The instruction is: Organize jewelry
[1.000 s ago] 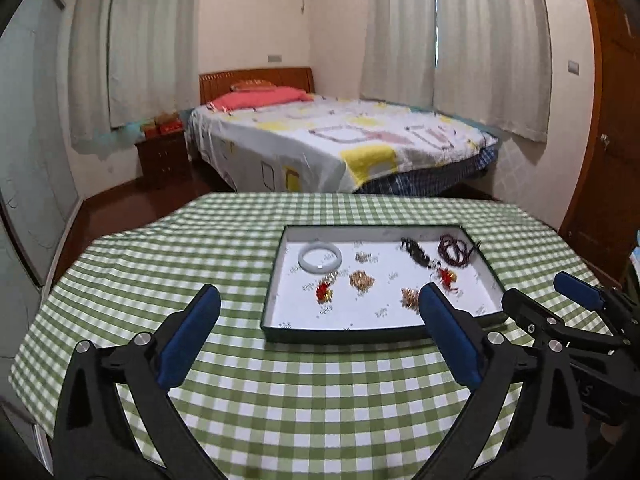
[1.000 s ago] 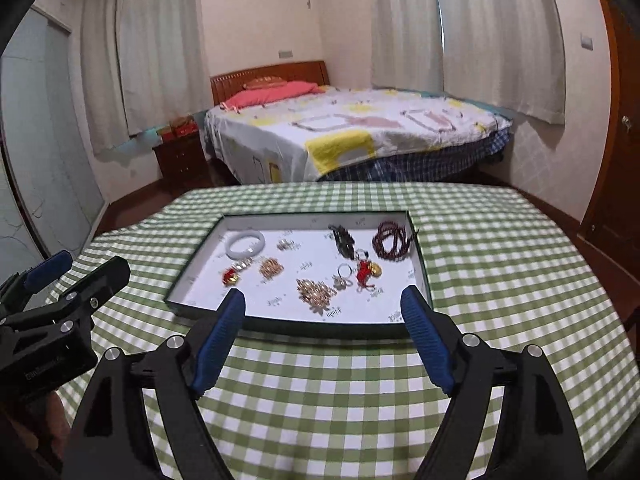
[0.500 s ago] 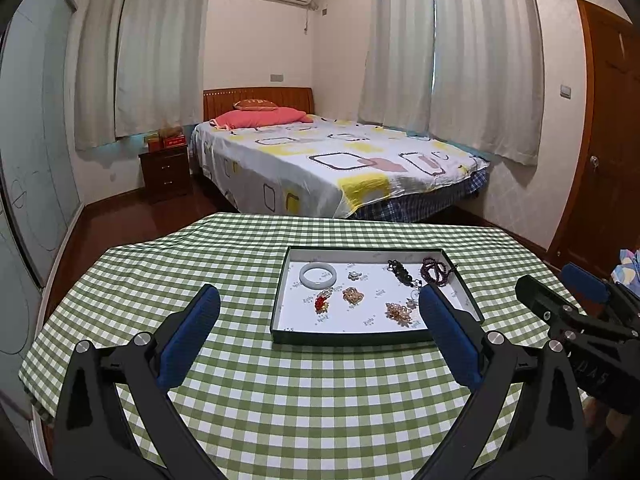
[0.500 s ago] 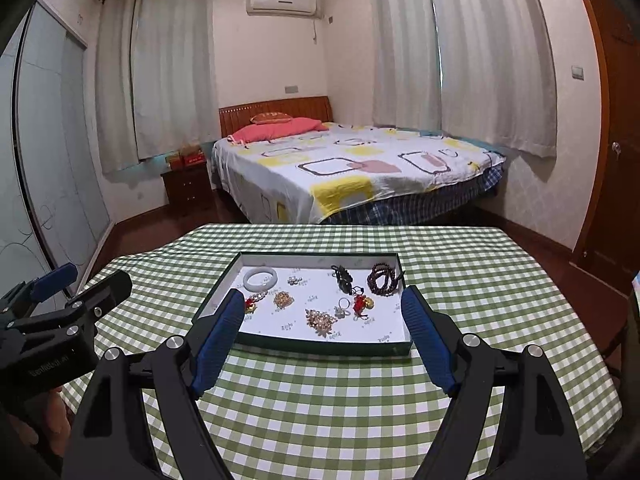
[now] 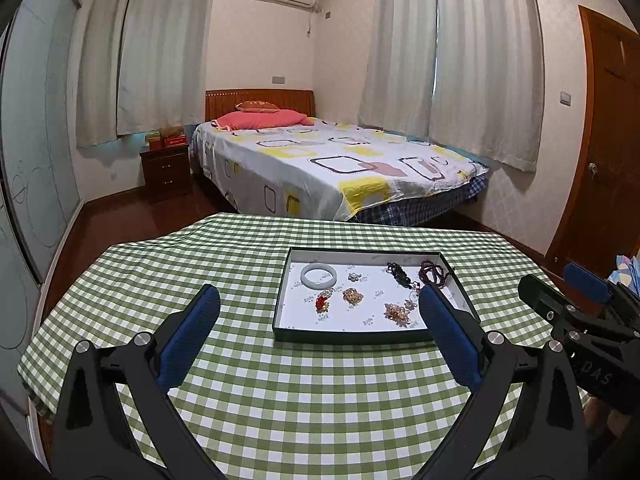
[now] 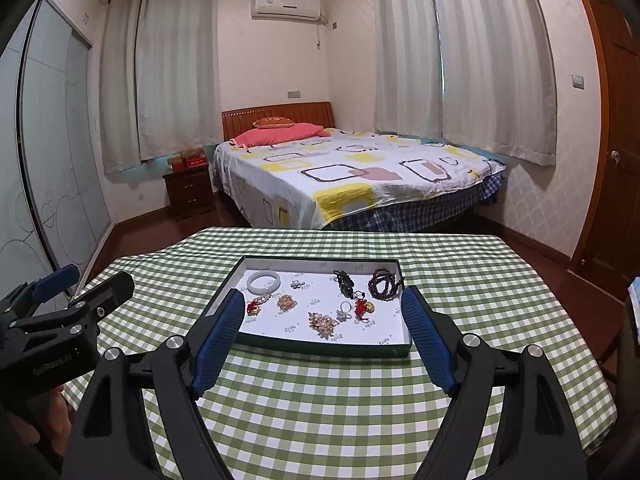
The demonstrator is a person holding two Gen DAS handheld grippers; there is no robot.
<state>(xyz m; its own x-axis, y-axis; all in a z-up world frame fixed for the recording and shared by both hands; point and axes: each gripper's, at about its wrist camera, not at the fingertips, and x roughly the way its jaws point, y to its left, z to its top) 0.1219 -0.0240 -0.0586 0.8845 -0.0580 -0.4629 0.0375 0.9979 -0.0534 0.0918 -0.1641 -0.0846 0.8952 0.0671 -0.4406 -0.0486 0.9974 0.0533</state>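
A dark-rimmed tray (image 5: 352,337) with a white floor sits on the green checked table; it also shows in the right wrist view (image 6: 320,349). In it lie a white bangle (image 5: 318,275), a red charm (image 5: 322,303), gold clusters (image 5: 353,296), a dark pendant (image 5: 398,273) and a dark bead bracelet (image 5: 431,273). My left gripper (image 5: 318,307) is open and empty, held above the table in front of the tray. My right gripper (image 6: 325,311) is open and empty, just before the tray's near rim. Each gripper shows at the edge of the other's view.
The round table's checked cloth (image 5: 304,392) drops off at the left and far edges. Beyond it stand a bed (image 5: 328,164), a nightstand (image 5: 166,174), curtains and a wooden door (image 5: 608,140) at right.
Both grippers have pulled back and risen from the tray, so the tray looks smaller and more of the room shows. Both stayed open and empty.
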